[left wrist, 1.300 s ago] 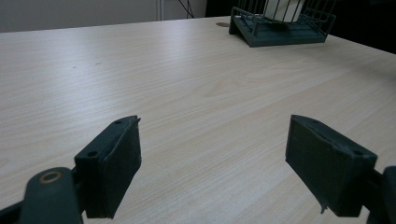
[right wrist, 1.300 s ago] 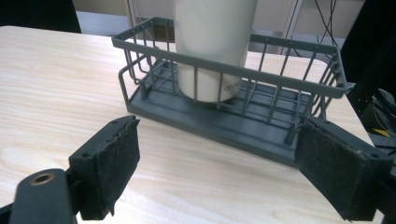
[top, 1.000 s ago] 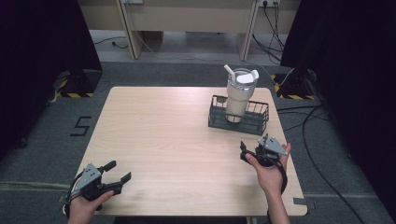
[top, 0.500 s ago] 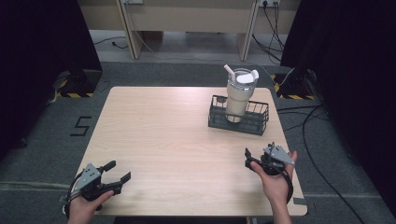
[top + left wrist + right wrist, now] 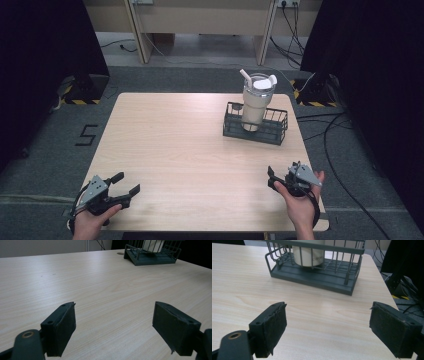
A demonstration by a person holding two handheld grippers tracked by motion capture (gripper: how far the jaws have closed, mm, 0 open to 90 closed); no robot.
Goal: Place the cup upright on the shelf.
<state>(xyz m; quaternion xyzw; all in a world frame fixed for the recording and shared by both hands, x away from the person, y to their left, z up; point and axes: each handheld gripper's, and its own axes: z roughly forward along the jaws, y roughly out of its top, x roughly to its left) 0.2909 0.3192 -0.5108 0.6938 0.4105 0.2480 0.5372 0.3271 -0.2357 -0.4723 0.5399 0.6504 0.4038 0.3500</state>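
Note:
A cream tumbler (image 5: pixel 256 102) with a clear lid and white straw stands upright inside a dark wire basket (image 5: pixel 272 134) at the table's back right. In the right gripper view the basket (image 5: pixel 317 277) sits ahead with the tumbler's base (image 5: pixel 308 255) in it. My right gripper (image 5: pixel 282 179) is held open near the front right edge, well short of the basket, its jaws (image 5: pixel 327 330) wide apart and empty. My left gripper (image 5: pixel 125 186) rests open at the front left corner, jaws (image 5: pixel 113 330) apart over bare wood. The basket (image 5: pixel 152 255) shows far off in the left gripper view.
The light wooden table (image 5: pixel 175 150) stands on grey carpet. Cables (image 5: pixel 345 130) trail on the floor at the right. Dark curtains flank both sides, and desk legs (image 5: pixel 135 30) stand behind the table.
My right gripper has drawn back from beside the basket toward the table's front right edge. The left gripper has stayed where it was.

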